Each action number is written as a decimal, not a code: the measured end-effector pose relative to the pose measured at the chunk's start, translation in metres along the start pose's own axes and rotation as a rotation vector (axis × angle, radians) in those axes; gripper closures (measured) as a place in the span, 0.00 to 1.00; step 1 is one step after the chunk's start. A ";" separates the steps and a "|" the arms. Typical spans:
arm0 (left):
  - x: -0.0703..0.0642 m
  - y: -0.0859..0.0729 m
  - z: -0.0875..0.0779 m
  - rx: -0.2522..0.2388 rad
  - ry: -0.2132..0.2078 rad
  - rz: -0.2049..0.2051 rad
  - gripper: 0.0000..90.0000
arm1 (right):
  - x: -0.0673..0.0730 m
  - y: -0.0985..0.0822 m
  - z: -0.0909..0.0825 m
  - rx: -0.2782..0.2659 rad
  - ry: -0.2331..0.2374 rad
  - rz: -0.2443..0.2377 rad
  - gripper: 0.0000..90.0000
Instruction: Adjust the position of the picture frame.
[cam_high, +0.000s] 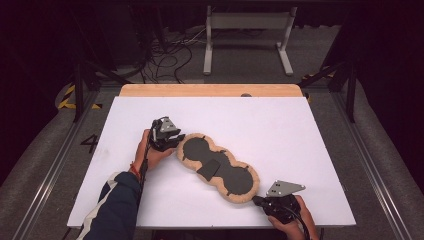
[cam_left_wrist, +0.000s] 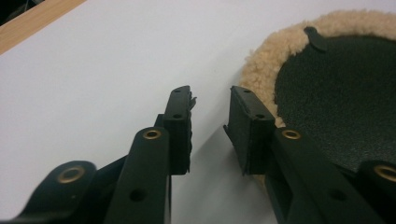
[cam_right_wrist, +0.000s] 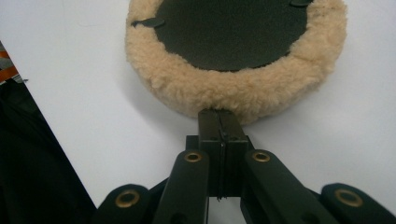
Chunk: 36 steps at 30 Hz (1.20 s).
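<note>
My left gripper (cam_high: 176, 139) stands released, its jaws apart beside the upper-left lobe of the fleece-edged black pad (cam_high: 218, 167), which lies flat and slantwise across the middle of the white table (cam_high: 280, 130). My right gripper (cam_high: 256, 200) is clenched, its tips pressed against the fleece rim at the pad's lower-right end

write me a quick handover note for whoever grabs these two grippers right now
Left gripper: jaws open at the far-left end of the fleece-edged black pad, one jaw against its fleece rim, nothing clamped.
Right gripper: jaws shut, tips at the fleece of the near-right end; whether any is pinched is unclear.
Pad lies flat and unfolded, diagonal across the white table.
Done: both grippers placed at its ends.
Left: close the left, then likely lift or fold.
</note>
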<state>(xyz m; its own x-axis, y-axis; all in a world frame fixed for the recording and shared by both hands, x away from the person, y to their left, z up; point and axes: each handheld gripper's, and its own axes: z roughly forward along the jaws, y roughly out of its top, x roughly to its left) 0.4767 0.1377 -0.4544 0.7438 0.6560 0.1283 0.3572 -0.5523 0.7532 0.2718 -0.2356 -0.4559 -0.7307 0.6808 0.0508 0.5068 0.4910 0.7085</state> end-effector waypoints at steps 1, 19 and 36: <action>0.001 -0.001 0.000 0.003 -0.008 -0.007 0.80 | 0.000 0.000 0.000 -0.001 -0.003 0.000 1.00; 0.003 -0.010 -0.010 -0.002 -0.151 0.026 0.88 | -0.013 -0.004 -0.007 0.004 -0.085 0.037 1.00; -0.001 -0.020 -0.023 0.008 -0.160 -0.018 0.85 | -0.041 0.004 -0.002 -0.008 -0.185 0.121 1.00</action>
<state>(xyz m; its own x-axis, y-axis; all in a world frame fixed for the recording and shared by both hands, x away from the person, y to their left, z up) 0.4555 0.1600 -0.4551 0.8175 0.5758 0.0096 0.3754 -0.5453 0.7495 0.3032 -0.2624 -0.4538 -0.5675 0.8234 0.0063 0.5820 0.3957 0.7104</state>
